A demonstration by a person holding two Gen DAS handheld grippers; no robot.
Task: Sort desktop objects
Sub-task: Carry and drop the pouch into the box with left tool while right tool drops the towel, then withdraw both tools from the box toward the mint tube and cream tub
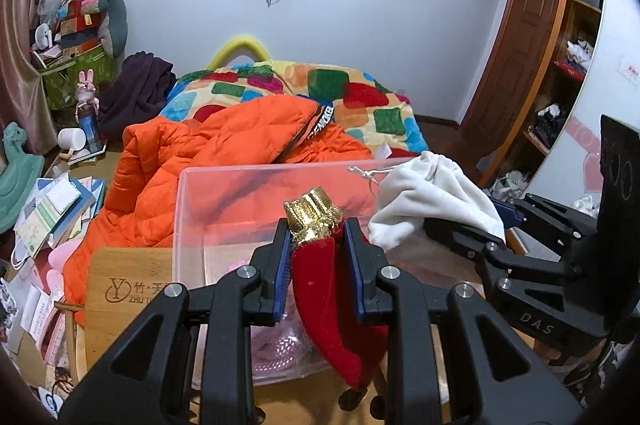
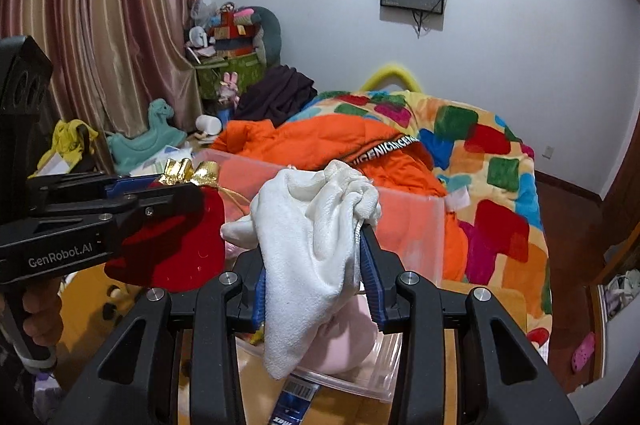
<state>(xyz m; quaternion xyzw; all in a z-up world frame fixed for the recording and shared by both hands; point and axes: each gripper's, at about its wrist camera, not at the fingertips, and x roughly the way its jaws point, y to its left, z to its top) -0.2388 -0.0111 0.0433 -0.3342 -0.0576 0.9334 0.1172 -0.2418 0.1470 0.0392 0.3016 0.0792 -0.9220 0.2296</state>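
Both hands carry a load toward the same place — the clear plastic bin standing on the wooden tabletop, with the bed and its orange jacket behind it. The left gripper has its jaws closed on a red velvet pouch with a gold trimmed mouth; the pouch's long axis runs along the jaws, gold end forward and up, red tail hanging back and down over the bin's near wall. The right gripper has its jaws pinched on a white drawstring pouch, which droops over the bin's near right corner, above something pink inside. The bin lies straight ahead of and below both pairs of jaws. The left looks the more centred over the opening, so I judge it better placed to drop first.
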